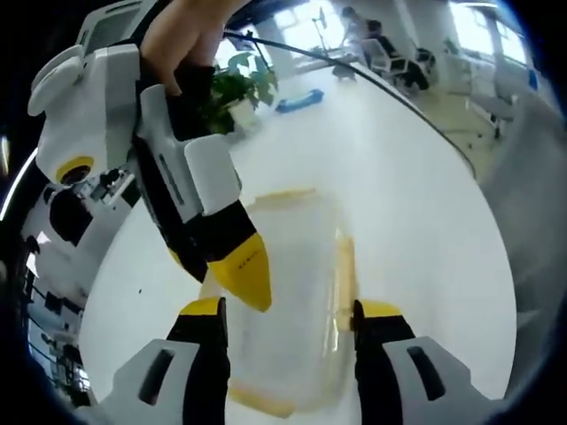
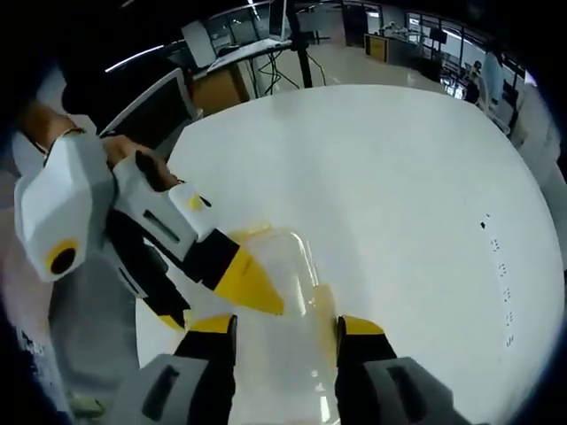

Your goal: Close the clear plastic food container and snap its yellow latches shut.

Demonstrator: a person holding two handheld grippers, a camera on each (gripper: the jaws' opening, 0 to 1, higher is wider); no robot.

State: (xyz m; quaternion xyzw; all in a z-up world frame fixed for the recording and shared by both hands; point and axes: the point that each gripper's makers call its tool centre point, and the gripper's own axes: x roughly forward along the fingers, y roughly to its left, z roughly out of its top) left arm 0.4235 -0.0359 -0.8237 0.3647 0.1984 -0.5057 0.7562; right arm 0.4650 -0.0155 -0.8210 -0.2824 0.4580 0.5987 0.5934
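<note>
Clear plastic food container on counter: light, slippery; press yellow latches. Left hand-held gripper spread, right hand-held gripper spread.

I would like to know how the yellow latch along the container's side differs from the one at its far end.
In the left gripper view, the side latch runs away from the camera, while the far latch lies crosswise. The side latch ends right by a jaw of the left gripper; the far latch sits well beyond both jaws. Both are yellow strips on the clear container.
</note>
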